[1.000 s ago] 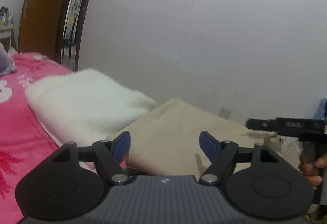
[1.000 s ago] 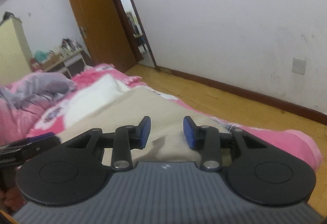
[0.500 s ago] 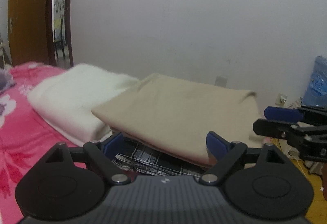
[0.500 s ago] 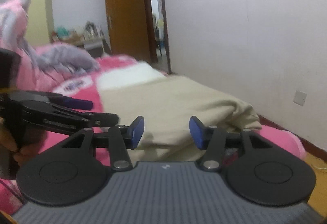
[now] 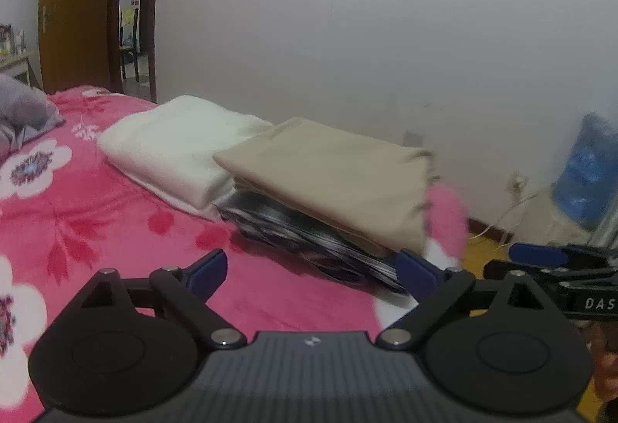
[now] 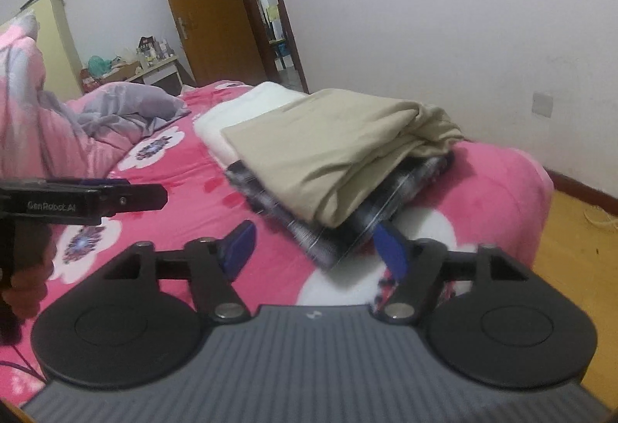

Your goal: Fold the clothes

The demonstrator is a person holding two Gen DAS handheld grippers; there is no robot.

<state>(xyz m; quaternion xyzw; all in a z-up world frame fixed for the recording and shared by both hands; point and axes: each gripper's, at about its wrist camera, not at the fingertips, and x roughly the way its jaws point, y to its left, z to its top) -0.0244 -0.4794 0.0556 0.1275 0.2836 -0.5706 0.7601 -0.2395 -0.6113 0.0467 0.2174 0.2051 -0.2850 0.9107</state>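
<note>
Both the left gripper (image 5: pixel 311 270) and the right gripper (image 6: pixel 312 247) hang short of the stack with jaws spread and empty, probably held clear so the pile can settle. The beige garment (image 5: pixel 328 174) lies folded at frame centre on a dark plaid garment (image 6: pixel 347 226), beside a folded white garment (image 5: pixel 174 143) on the pink bed (image 5: pixel 96 214). Its long axis runs from centre toward the right edge in the left wrist view, its bunched, blurred end apparently toward the wall.
</note>
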